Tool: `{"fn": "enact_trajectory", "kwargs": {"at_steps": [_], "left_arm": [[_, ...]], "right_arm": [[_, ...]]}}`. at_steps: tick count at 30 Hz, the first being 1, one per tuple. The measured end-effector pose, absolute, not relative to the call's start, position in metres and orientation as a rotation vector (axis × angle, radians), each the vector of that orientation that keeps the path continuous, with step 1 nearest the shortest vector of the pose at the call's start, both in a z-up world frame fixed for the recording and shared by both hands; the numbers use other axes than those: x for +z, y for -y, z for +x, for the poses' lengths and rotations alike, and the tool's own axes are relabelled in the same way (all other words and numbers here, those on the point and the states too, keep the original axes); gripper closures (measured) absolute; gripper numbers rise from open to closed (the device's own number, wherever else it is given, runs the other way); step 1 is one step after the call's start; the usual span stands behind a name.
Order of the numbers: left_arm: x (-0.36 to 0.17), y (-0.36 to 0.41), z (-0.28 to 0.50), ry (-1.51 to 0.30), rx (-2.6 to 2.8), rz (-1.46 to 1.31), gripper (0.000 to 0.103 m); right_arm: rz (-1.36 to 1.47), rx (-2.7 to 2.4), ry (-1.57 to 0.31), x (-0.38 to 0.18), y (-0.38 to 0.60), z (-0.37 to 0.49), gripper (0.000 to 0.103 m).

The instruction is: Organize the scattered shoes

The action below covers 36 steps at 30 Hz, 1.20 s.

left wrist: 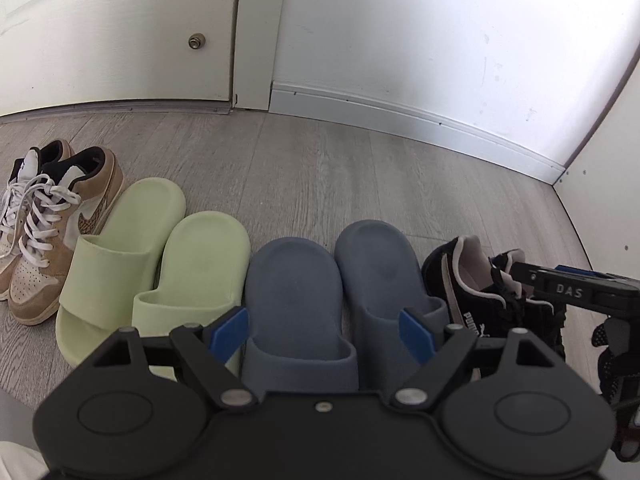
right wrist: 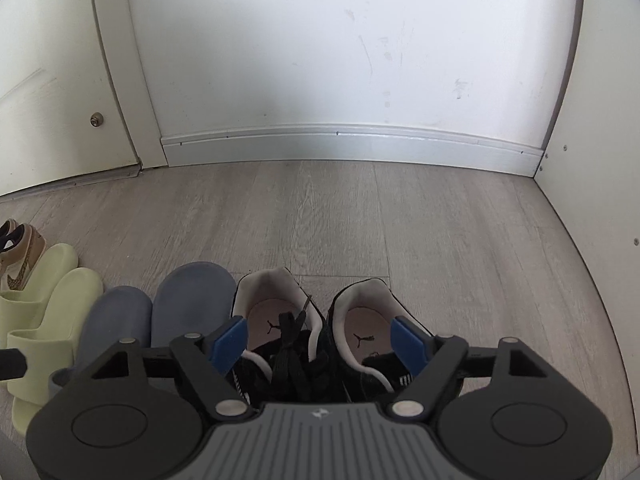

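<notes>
Jaws on both tools are spread wide and hold nothing. The left gripper hangs over the blue slides, and the right gripper hangs over the black sneakers.

All the shoes stand in one neat row on the floor, in pairs, side by side. From the left come the tan sneakers, then the green slides, then the blue slides, then the black sneakers. Each shoe lies long-ways toward the wall, with its heel at the wall end and its toe toward the person.

I think the row already looks tidy, as the job wants. If a shoe needs a little push, it may be the black pair, so they sit straight and close. I cannot tell if more shoes wait out of sight.
</notes>
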State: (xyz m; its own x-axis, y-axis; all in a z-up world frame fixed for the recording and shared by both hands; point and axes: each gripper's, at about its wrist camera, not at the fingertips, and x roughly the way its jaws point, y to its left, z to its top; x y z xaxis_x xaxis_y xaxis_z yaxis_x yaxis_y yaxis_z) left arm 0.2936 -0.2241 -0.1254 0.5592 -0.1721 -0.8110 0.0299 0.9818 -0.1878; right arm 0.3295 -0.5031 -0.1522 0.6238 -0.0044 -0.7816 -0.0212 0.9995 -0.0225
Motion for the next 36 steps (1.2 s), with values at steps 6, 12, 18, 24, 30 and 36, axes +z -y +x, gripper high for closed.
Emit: {"fn": "enact_trajectory", "kwargs": {"at_steps": [6, 12, 18, 24, 30, 36], "left_arm": [[-0.125, 0.235, 0.31, -0.968, -0.113, -0.161, 0.02], [-0.123, 0.243, 0.315, -0.963, -0.126, -0.167, 0.02], [-0.121, 0.24, 0.311, -0.965, -0.132, -0.178, 0.02], [-0.115, 0.236, 0.299, -0.955, -0.144, -0.176, 0.02], [-0.116, 0.234, 0.294, -0.952, -0.116, -0.188, 0.02], [-0.117, 0.231, 0.296, -0.933, -0.064, -0.166, 0.02]], "right_arm": [[0.007, 0.004, -1.02, -0.19, 0.506, 0.374, 0.039], [0.001, 0.025, -1.108, -0.219, 0.497, 0.386, 0.04], [0.001, 0.002, -1.102, -0.226, 0.492, 0.387, 0.04], [0.024, -0.007, -1.117, -0.234, 0.497, 0.395, 0.036], [0.014, 0.001, -1.039, -0.237, 0.499, 0.39, 0.037], [0.063, 0.035, -0.926, -0.236, 0.516, 0.389, 0.034]]}}
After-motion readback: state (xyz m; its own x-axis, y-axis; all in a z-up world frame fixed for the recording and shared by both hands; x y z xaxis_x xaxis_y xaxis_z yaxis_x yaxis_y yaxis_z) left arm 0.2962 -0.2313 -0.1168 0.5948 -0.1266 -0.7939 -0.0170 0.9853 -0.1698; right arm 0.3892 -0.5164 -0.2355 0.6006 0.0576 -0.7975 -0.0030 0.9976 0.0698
